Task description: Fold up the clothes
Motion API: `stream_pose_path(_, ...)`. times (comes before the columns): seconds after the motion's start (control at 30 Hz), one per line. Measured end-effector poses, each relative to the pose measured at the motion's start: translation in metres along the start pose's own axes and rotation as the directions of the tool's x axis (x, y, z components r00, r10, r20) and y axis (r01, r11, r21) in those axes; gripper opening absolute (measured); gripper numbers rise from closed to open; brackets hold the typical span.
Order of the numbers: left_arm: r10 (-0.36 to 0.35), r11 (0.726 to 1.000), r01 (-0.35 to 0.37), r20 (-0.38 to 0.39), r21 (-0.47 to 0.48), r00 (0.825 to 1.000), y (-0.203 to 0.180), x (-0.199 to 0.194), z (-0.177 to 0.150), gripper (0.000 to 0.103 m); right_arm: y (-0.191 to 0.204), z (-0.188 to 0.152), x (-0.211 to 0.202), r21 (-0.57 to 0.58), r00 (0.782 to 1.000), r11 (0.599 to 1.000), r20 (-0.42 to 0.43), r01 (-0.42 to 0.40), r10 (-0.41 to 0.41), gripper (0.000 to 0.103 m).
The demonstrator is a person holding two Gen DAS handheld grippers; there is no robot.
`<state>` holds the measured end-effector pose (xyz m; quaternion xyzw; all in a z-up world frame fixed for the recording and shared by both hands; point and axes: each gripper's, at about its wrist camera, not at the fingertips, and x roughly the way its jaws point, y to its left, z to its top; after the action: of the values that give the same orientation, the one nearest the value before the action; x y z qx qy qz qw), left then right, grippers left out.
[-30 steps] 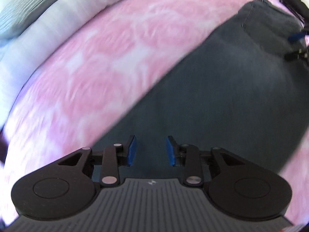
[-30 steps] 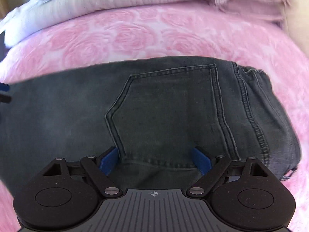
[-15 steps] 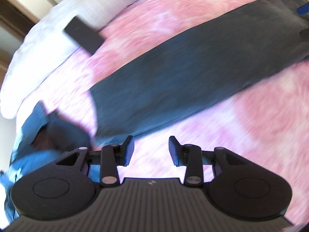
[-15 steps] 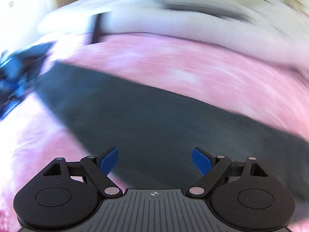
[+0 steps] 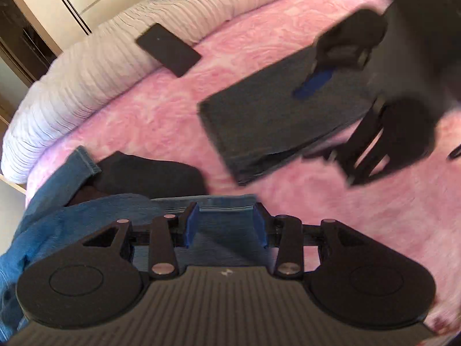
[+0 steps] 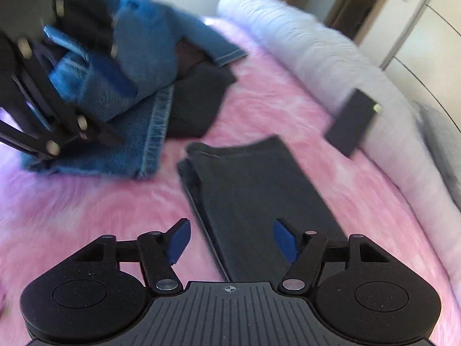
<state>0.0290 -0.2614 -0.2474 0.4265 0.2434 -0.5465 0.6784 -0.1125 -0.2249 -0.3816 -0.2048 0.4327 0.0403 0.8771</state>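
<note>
Left claw [image 5: 224, 225] spread over blue jeans [image 5: 86, 219], no legible writing

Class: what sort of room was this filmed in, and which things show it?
Probably a bedroom: clothes lie on a bed with a pink rose-patterned bedspread, a ribbed white duvet bunched at its edge, and wardrobe-like doors behind.

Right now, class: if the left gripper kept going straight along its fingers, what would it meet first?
Probably the blue denim jeans: the open left gripper already frames their hem. Beyond lies a black garment on the pink bedspread; depth is unclear.
</note>
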Motion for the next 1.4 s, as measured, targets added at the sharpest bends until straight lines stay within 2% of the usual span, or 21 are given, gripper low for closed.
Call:
stream_pose_path(0.13, -0.021, 0.995, 0.026, 0.057, -0.092, 0.998, 0.028, 0.001, -0.013, 0.036, 0.027, 0.018, 0.050, -0.118, 0.999, 0.993, -0.029, 0.020, -0.024, 0.067)
stream_pose_path(0.23, -0.025, 0.992, 0.034, 0.072, -0.122, 0.997, 0.038, 0.003, -0.020, 0.036, 0.039, 0.024, 0.073, -0.191, 0.996, 0.978, -0.009, 0.080, -0.084, 0.065)
stream_pose_path(0.27, -0.027, 0.991, 0.037, 0.077, -0.130, 0.997, 0.040, 0.003, -0.022, 0.036, 0.040, 0.025, 0.077, -0.201, 0.996, 0.975, -0.004, 0.091, -0.093, 0.048)
stream_pose_path(0.3, -0.029, 0.990, 0.040, 0.078, -0.134, 0.997, 0.042, 0.003, -0.023, 0.036, 0.038, 0.026, 0.079, -0.195, 0.996, 0.977, -0.007, 0.087, -0.090, 0.040)
stream_pose_path(0.37, -0.032, 0.990, 0.042, 0.078, -0.136, 0.996, 0.043, 0.003, -0.025, 0.036, 0.033, 0.030, 0.081, -0.168, 0.996, 0.982, -0.015, 0.080, -0.084, 0.034)
stream_pose_path(0.5, -0.035, 0.992, 0.044, 0.073, -0.123, 0.997, 0.039, 0.000, -0.022, 0.036, 0.002, 0.038, 0.061, -0.037, 0.998, 0.997, 0.033, 0.062, -0.061, 0.017)
stream_pose_path(0.57, -0.042, 0.993, 0.050, 0.073, -0.109, 0.996, 0.033, 0.000, -0.013, 0.036, -0.021, 0.042, 0.042, 0.061, 0.995, 0.997, 0.084, 0.050, -0.055, 0.015)
stream_pose_path(0.63, -0.054, 0.994, 0.061, 0.082, -0.089, 0.995, 0.023, 0.000, 0.002, 0.036, -0.053, 0.041, 0.017, 0.196, 0.988, 0.980, 0.141, 0.039, -0.067, 0.014)
stream_pose_path(0.7, -0.073, 0.995, 0.079, 0.099, -0.063, 0.992, 0.009, -0.001, 0.022, 0.036, -0.092, 0.031, -0.017, 0.349, 0.973, 0.936, 0.201, 0.039, -0.115, 0.013)
stream_pose_path(0.77, -0.101, 0.994, 0.104, 0.125, -0.024, 0.987, -0.012, -0.003, 0.047, 0.036, -0.135, 0.007, -0.058, 0.509, 0.952, 0.859, 0.236, 0.050, -0.195, 0.013)
stream_pose_path(0.87, -0.153, 0.988, 0.147, 0.167, 0.043, 0.974, -0.050, -0.003, 0.089, 0.036, -0.188, -0.053, -0.120, 0.704, 0.910, 0.704, 0.228, 0.090, -0.345, 0.012)
stream_pose_path(0.93, -0.192, 0.980, 0.181, 0.171, 0.080, 0.966, -0.084, 0.005, 0.112, 0.037, -0.217, -0.109, -0.155, 0.818, 0.880, 0.566, 0.190, 0.104, -0.436, 0.012)
stream_pose_path(1.0, -0.232, 0.970, 0.214, 0.170, 0.117, 0.958, -0.118, 0.015, 0.136, 0.037, -0.239, -0.177, -0.178, 0.912, 0.860, 0.400, 0.129, 0.093, -0.493, 0.012)
stream_pose_path(1.1, -0.291, 0.950, 0.263, 0.167, 0.171, 0.942, -0.169, 0.028, 0.170, 0.038, -0.262, -0.290, -0.164, 0.994, 0.880, 0.105, 0.034, 0.018, -0.474, 0.013)
stream_pose_path(1.17, -0.330, 0.933, 0.295, 0.163, 0.207, 0.930, -0.204, 0.037, 0.194, 0.038, -0.270, -0.363, -0.138, 0.992, 0.919, -0.123, -0.035, -0.015, -0.392, 0.013)
stream_pose_path(1.2, -0.336, 0.928, 0.298, 0.157, 0.224, 0.929, -0.218, 0.041, 0.202, 0.038, -0.271, -0.388, -0.132, 0.980, 0.934, -0.196, -0.052, -0.020, -0.353, 0.013)
stream_pose_path(1.23, -0.333, 0.927, 0.294, 0.149, 0.234, 0.931, -0.227, 0.043, 0.207, 0.038, -0.273, -0.408, -0.128, 0.967, 0.946, -0.251, -0.048, -0.036, -0.320, 0.015)
stream_pose_path(1.27, -0.329, 0.926, 0.290, 0.140, 0.242, 0.934, -0.236, 0.046, 0.212, 0.038, -0.274, -0.421, -0.127, 0.960, 0.951, -0.275, -0.040, -0.048, -0.305, 0.028)
stream_pose_path(1.33, -0.320, 0.924, 0.282, 0.122, 0.258, 0.939, -0.254, 0.051, 0.222, 0.038, -0.276, -0.429, -0.136, 0.966, 0.946, -0.248, -0.019, -0.066, -0.322, 0.048)
stream_pose_path(1.37, -0.312, 0.925, 0.276, 0.106, 0.262, 0.944, -0.260, 0.056, 0.226, 0.038, -0.277, -0.433, -0.140, 0.968, 0.945, -0.235, 0.004, -0.085, -0.327, 0.054)
stream_pose_path(1.4, -0.303, 0.925, 0.271, 0.088, 0.265, 0.949, -0.267, 0.061, 0.230, 0.038, -0.279, -0.435, -0.141, 0.968, 0.947, -0.227, 0.029, -0.106, -0.319, 0.055)
